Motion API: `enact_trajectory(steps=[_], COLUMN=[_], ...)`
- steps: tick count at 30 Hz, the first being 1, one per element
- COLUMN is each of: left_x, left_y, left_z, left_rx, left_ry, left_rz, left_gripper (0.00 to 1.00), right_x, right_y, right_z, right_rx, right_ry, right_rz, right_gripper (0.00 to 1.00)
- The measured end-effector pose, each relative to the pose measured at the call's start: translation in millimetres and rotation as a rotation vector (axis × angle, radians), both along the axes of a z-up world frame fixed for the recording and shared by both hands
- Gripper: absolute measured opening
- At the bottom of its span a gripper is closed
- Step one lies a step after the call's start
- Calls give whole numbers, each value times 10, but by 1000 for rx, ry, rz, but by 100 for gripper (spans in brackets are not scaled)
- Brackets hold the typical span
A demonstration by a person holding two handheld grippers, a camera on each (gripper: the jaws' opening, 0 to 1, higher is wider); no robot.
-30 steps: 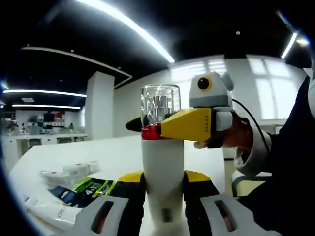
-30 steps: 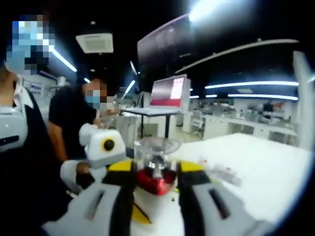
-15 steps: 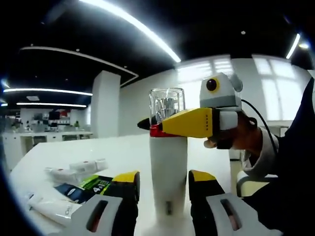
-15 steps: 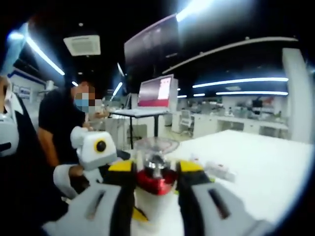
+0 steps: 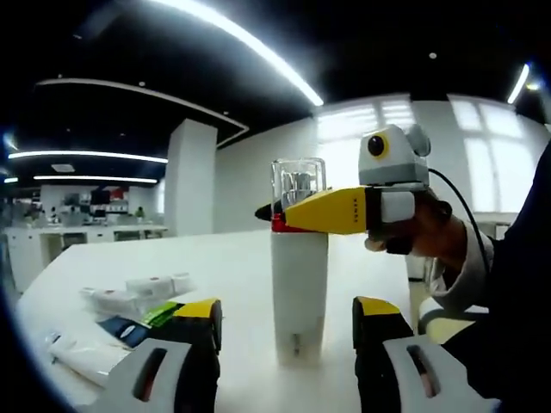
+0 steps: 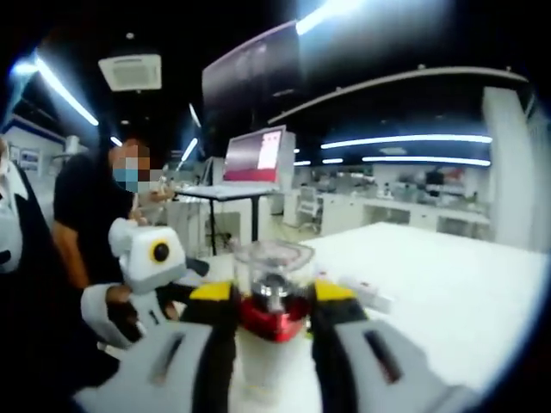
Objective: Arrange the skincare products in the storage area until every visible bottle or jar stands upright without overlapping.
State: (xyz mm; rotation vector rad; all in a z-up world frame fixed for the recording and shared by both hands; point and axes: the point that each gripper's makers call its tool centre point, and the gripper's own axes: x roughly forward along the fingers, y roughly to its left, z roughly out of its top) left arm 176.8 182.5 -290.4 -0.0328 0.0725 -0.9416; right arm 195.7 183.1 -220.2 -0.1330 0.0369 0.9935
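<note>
While right gripper [image 6: 269, 314] clamps the upright bottle [image 5: 299, 284], left gripper [image 5: 287, 331] gapes, labels unreadable

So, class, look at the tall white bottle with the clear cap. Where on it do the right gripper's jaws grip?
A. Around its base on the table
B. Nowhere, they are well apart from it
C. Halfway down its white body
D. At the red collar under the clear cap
D: in the right gripper view the right gripper jaws close on the red collar of the white bottle, just below its clear cap.
</note>
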Motion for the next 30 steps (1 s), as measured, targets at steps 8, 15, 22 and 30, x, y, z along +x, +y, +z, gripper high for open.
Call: enact_trajectory(steps=[8,15,22,30], left_x=[112,151,182,195], left_y=[148,248,267,298], left_z=[49,127,123,121], left_rx=[-85,-128,-151,-162], left_ry=[43,37,65,74], left_rz=[60,97,116,132], left_gripper=[83,88,99,99], right_x=[123,232,316,414], right_y=[-168,-315,-479,-746], right_z=[18,36,108,124], right_rx=[17,-8,16,18], right_ry=[26,11,5,2], right_rz=[-64,-114,-160,-204], right_gripper=[31,31,31,31])
